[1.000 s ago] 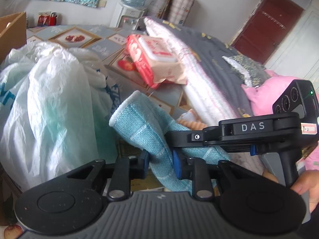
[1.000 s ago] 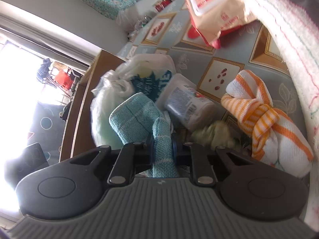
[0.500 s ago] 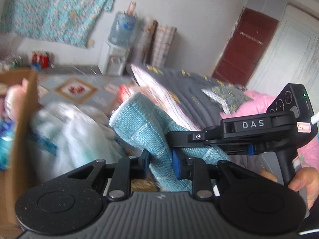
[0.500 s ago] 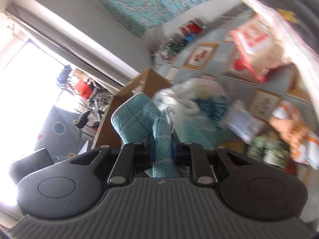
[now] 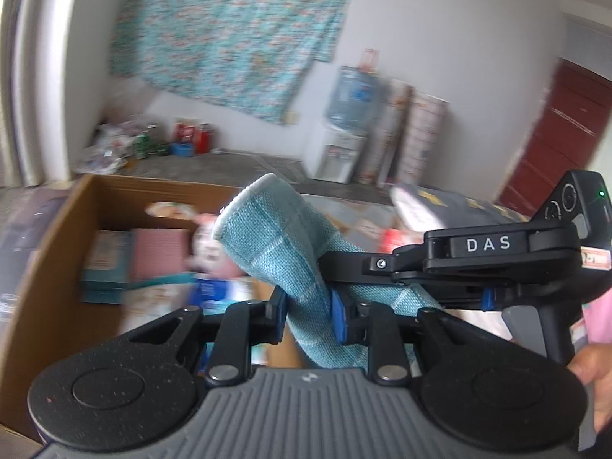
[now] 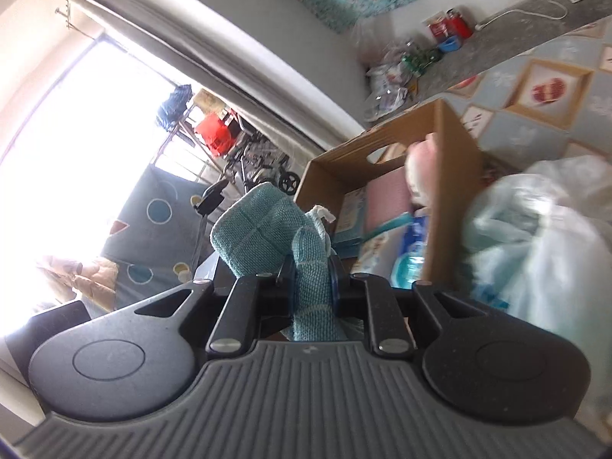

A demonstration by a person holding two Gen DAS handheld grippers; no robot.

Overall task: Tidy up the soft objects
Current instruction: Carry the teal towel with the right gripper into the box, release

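Both grippers clamp one teal cloth [image 5: 283, 252] held up in the air: cardboard box [image 5: 49, 244] with packets far left, left gripper [image 5: 308, 315] pinching cloth's middle, right gripper [image 6: 313, 281] gripping its other end, white plastic bag [image 6: 543, 229] right.

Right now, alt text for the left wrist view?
Both tongs, left and right, pinch one teal woven cloth held up before an open cardboard box holding blurred items. A water dispenser stands by the far wall.
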